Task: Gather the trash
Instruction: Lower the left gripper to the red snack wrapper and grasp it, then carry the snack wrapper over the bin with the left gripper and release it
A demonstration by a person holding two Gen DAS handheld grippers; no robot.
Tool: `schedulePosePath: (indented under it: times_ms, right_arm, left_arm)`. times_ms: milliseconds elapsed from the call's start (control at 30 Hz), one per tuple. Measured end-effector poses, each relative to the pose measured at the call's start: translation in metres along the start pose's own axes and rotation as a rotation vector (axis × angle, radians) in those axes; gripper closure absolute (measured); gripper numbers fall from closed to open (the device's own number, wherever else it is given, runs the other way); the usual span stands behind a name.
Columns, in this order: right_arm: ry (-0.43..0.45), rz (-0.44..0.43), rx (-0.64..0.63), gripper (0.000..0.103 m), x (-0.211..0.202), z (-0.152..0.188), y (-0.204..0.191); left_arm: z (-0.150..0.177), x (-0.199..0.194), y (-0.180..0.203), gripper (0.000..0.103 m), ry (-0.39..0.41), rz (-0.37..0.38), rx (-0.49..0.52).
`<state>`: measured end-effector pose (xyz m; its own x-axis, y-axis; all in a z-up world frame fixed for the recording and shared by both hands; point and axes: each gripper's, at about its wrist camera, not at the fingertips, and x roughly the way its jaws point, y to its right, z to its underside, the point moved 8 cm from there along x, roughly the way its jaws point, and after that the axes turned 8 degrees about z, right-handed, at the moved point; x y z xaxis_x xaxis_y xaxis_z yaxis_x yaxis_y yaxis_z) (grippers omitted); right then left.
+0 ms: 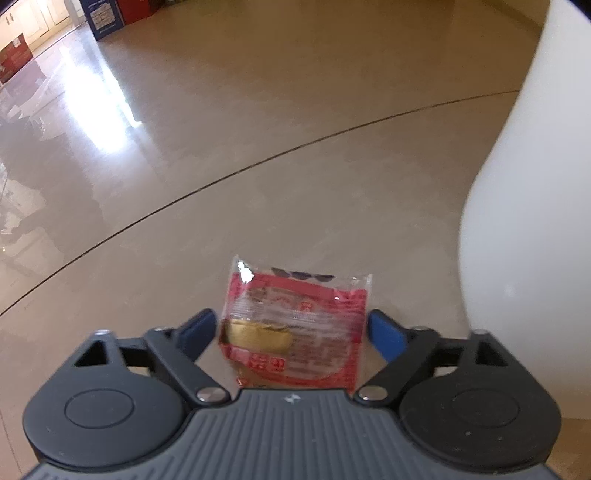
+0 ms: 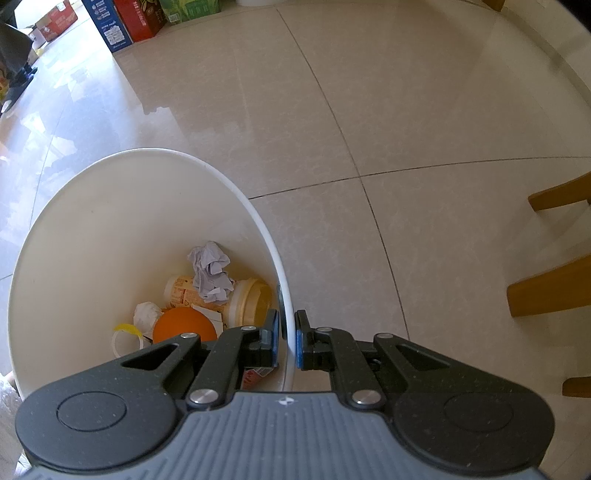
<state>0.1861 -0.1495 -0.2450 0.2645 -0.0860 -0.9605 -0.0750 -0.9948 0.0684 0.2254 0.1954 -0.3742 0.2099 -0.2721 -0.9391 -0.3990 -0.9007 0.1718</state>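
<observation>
Glossy beige tiled floor (image 2: 406, 110). Cardboard boxes (image 2: 125, 18), blue, red and green, stand at its far edge. Wooden chair legs (image 2: 550, 288) on its right side.

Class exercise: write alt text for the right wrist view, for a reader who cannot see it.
The right gripper is clamped on the rim of a white trash bin standing on a tiled floor. Inside lie crumpled paper, a plastic cup and an orange lid.

Right gripper (image 2: 287, 341) clamping white bin (image 2: 74, 240) rim, trash inside
</observation>
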Motion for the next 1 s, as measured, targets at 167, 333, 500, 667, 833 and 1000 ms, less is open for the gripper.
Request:
schedulePosePath:
  times_ms: [167,333,500,667,833,1000]
  right_arm:
    - [-0.002,-0.001,0.0,0.092,0.0,0.0,-0.001]
    - [-0.003,-0.004,0.0,0.092,0.001,0.0,0.0]
    - [-0.006,0.001,-0.001,0.092,0.001,-0.001,0.0]
    - [-0.004,0.005,-0.004,0.092,0.001,0.0,-0.002]
    - [-0.005,0.002,-0.003,0.092,0.001,0.0,-0.001]
    - [-0.007,0.0,-0.002,0.092,0.001,-0.001,0.001]
  left_arm:
    - [0.0,-0.009,0.008,0.038,-0.006,0.011,0.014]
    - [0.002,-0.018,0.013,0.047,-0.035,0.043,0.042]
    - [0.002,-0.031,0.003,0.051,-0.056,0.081,0.005]
    - [-0.001,-0.049,-0.011,0.052,-0.071,0.093,0.002]
    - [-0.004,-0.067,-0.023,0.052,-0.083,0.111,0.021]
    - [-0.008,-0.085,-0.021,0.052,-0.125,0.128,0.053]
